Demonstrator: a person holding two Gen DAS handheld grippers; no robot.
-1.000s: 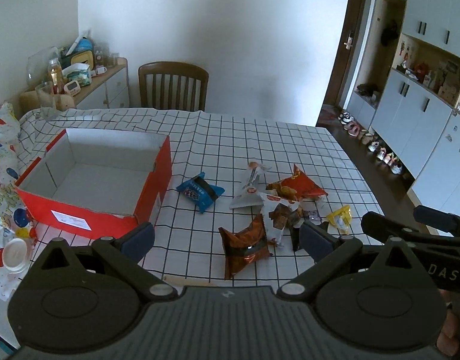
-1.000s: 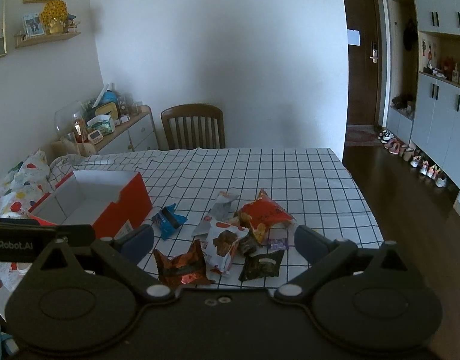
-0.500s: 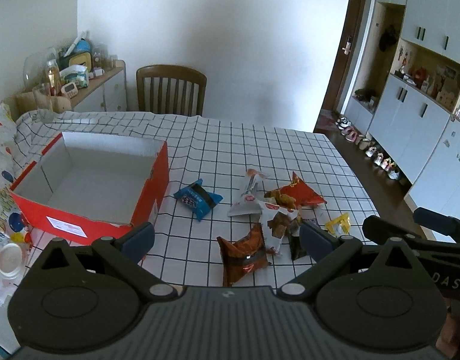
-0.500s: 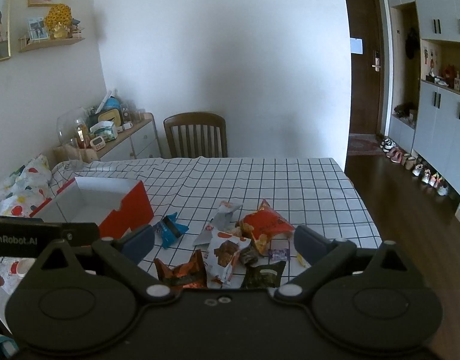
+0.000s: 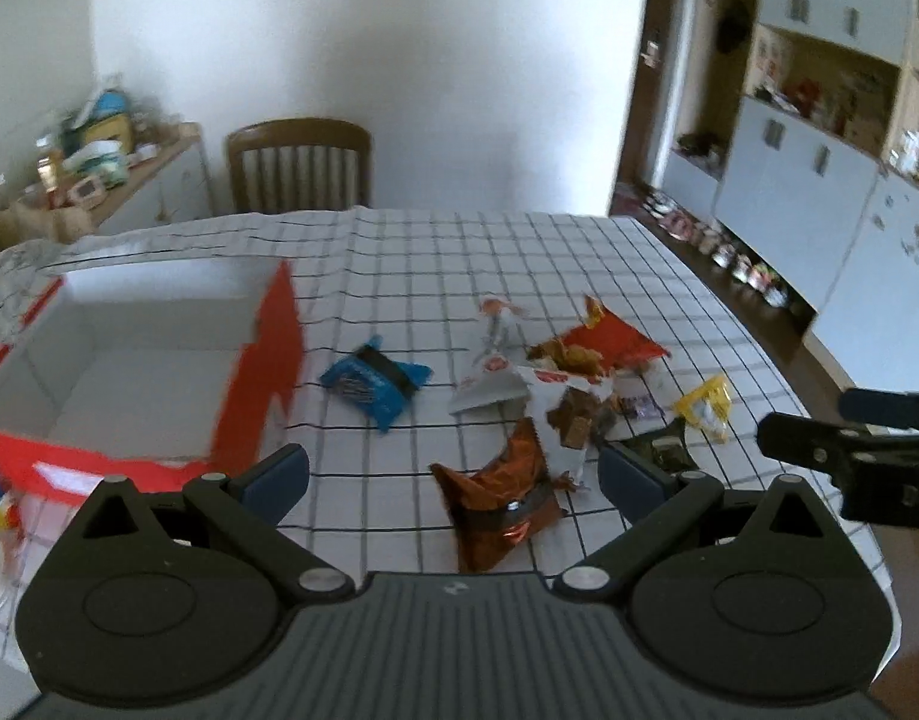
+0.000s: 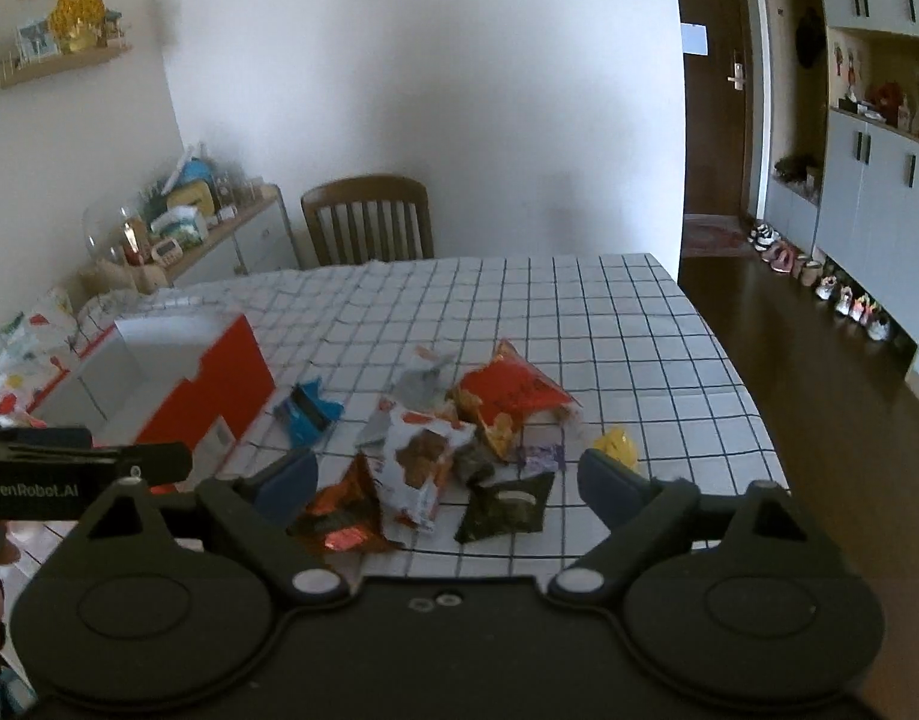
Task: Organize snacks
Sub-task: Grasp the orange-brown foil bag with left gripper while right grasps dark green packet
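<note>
Several snack packets lie on the checked tablecloth: a brown-orange packet (image 5: 502, 501) (image 6: 342, 516), a blue packet (image 5: 372, 381) (image 6: 306, 411), a red packet (image 5: 609, 345) (image 6: 516, 393), a white packet (image 6: 420, 465), a black packet (image 6: 507, 510) and a small yellow one (image 5: 705, 405) (image 6: 616, 443). An open red box (image 5: 267, 360) (image 6: 204, 387) with a white inside stands at the left. My left gripper (image 5: 453, 474) is open above the near edge, over the brown-orange packet. My right gripper (image 6: 447, 483) is open and empty above the pile.
A wooden chair (image 5: 300, 165) (image 6: 366, 219) stands at the table's far side. A cluttered sideboard (image 6: 219, 240) is at the back left. Cabinets and a row of shoes (image 6: 819, 282) line the right wall. The table edge (image 6: 753, 414) drops off at the right.
Both grippers have drawn back and risen a little from the table, so the packets sit farther off in view. The left view is blurred from motion. Both stay open and empty.
</note>
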